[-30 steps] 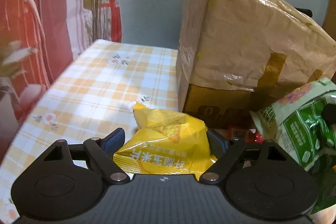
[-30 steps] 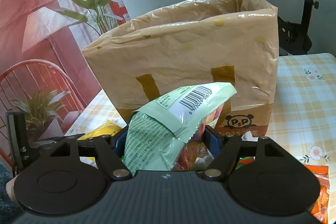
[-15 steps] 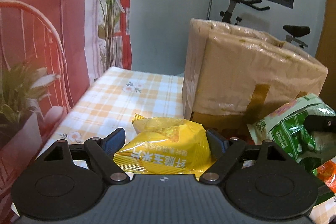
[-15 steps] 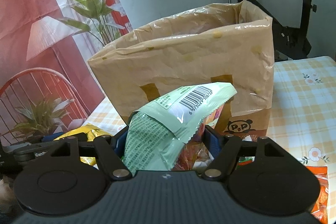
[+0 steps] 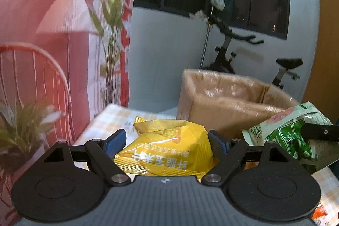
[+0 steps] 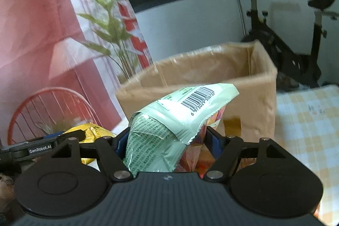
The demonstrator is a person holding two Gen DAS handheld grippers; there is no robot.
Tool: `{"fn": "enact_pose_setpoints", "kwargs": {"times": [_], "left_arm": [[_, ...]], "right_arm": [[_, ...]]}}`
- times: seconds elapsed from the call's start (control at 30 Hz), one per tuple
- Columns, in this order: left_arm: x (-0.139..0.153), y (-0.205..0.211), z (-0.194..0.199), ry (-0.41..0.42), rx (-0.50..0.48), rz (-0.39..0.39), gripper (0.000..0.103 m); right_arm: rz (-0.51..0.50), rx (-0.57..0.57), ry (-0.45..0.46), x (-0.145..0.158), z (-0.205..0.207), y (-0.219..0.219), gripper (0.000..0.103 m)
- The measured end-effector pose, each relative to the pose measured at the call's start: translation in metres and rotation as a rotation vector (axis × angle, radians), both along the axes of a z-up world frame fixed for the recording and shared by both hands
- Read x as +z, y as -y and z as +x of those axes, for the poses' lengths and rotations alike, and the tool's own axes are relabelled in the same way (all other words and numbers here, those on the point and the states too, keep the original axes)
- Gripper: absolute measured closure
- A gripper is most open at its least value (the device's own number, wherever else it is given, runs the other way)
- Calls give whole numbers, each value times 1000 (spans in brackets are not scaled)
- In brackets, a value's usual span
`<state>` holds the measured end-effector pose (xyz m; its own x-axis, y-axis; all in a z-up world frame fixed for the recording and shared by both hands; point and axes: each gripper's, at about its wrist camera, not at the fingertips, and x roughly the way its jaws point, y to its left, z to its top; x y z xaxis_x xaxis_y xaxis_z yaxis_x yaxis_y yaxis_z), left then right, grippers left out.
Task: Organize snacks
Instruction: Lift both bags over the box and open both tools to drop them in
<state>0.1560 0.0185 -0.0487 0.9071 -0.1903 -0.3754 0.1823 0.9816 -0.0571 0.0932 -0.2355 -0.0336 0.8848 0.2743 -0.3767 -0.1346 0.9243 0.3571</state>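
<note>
Carrying step: left gripper (image 5: 167,141) jaws clamp yellow snack bag (image 5: 167,151), right gripper (image 6: 169,141) jaws clamp green snack bag (image 6: 169,126), both above tabletop (image 6: 307,111). Next: clear near rim of brown paper bag (image 6: 211,69), release inside.

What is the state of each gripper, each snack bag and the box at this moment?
Left gripper: shut on the yellow bag.
Yellow bag: sealed, puffy, held off the table.
Right gripper: shut on the green bag.
Green bag: sealed, crumpled, held, barcode end pointing to the box.
Box: upright on the table, top open; contents not visible.
</note>
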Motion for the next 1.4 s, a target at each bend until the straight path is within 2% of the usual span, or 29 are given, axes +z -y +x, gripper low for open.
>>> {"fn": "enact_pose_setpoints", "kwargs": {"times": [0.33, 0.6, 0.8, 0.97, 1.17, 1.27, 1.4], "left_arm": [[46, 12, 3, 104, -38, -36, 18], [65, 26, 19, 131, -66, -57, 18], [77, 50, 51, 155, -99, -32, 18], [78, 80, 90, 150, -117, 48, 17], [64, 110, 136, 85, -127, 117, 17], [55, 116, 150, 40, -130, 118, 17], [43, 121, 166, -33, -148, 121, 17]], "right_arm": [[28, 6, 160, 61, -4, 12, 30], [18, -30, 237, 89, 4, 30, 30], [-40, -87, 275, 102, 36, 46, 30], [-202, -116, 236, 96, 82, 47, 30], [-398, -53, 136, 69, 132, 33, 30], [-437, -26, 92, 51, 145, 30, 30], [-428, 7, 37, 30, 154, 33, 30]]}}
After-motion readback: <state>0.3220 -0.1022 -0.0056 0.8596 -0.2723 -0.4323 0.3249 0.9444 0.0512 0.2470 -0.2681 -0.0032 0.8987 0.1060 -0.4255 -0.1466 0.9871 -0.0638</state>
